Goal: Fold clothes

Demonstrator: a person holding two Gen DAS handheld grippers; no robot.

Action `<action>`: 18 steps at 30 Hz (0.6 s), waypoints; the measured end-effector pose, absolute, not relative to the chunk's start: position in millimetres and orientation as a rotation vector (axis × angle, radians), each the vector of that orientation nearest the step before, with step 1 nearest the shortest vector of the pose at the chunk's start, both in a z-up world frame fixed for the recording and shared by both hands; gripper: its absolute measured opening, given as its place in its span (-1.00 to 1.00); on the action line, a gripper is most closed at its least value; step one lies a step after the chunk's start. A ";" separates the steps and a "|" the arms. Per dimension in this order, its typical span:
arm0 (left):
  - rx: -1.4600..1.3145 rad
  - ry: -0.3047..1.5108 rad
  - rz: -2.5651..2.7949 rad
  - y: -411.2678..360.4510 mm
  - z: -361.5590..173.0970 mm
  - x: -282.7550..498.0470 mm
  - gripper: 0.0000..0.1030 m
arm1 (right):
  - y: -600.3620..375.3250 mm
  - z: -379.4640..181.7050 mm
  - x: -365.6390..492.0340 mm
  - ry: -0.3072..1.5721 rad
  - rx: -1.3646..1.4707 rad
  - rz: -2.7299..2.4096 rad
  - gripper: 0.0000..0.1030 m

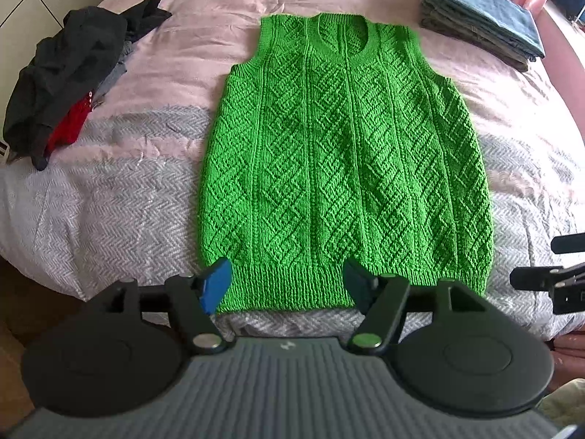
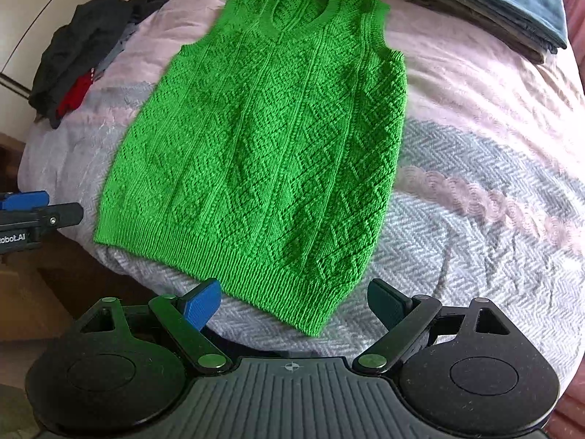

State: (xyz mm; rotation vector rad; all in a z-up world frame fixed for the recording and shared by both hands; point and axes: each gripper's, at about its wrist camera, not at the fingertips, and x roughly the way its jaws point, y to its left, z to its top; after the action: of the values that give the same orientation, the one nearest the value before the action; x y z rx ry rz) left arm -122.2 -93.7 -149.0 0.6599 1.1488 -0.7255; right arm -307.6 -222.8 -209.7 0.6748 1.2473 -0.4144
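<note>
Fingers on both tools stand spread wide with nothing between them: the left gripper [image 1: 287, 285] hovers at the ribbed hem of the green knitted vest [image 1: 343, 168], its blue pad [image 1: 215, 285] over the near left corner, and the right gripper [image 2: 292, 303] sits just off the hem's near right corner. Going from left to right across the bed [image 1: 109, 201], a crumpled heap of dark and red clothes [image 1: 65, 80] lies at the far left, the vest is spread flat and face up in the middle with its neckline away from the cameras, and a stack of folded garments [image 1: 479, 14] rests at the far right. The step in hand looks like taking hold of the hem for the first fold. To do it well, each tool should pinch both knit layers at a hem corner, level with the other, then lift together so the thick fabric does not skew or stretch
</note>
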 end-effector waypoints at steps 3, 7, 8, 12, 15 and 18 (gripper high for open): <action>0.667 1.150 -0.737 -93.0 -150.1 -128.5 0.24 | -221.5 -208.5 -308.5 1.248 0.669 -0.410 0.74; 0.670 1.144 -0.742 -93.7 -147.9 -132.5 0.24 | -220.0 -206.1 -308.8 1.245 0.655 -0.404 0.75; 0.670 1.141 -0.743 -93.7 -147.2 -132.6 0.24 | -219.4 -205.1 -308.6 1.244 0.651 -0.402 0.75; 0.674 1.134 -0.743 -93.3 -145.6 -133.3 0.24 | -217.2 -204.6 -308.6 1.249 0.643 -0.388 0.75; 0.683 1.141 -0.743 -92.6 -147.6 -134.8 0.25 | -215.1 -206.8 -309.7 1.260 0.646 -0.380 0.75; 0.695 1.153 -0.745 -91.5 -151.6 -137.8 0.24 | -212.7 -209.9 -311.1 1.275 0.651 -0.372 0.75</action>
State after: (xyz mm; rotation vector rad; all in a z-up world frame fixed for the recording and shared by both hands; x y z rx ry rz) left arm -137.8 -91.5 -151.6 0.6947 1.1534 -0.7450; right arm -311.1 -212.7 -209.9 0.6513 1.2745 -0.3717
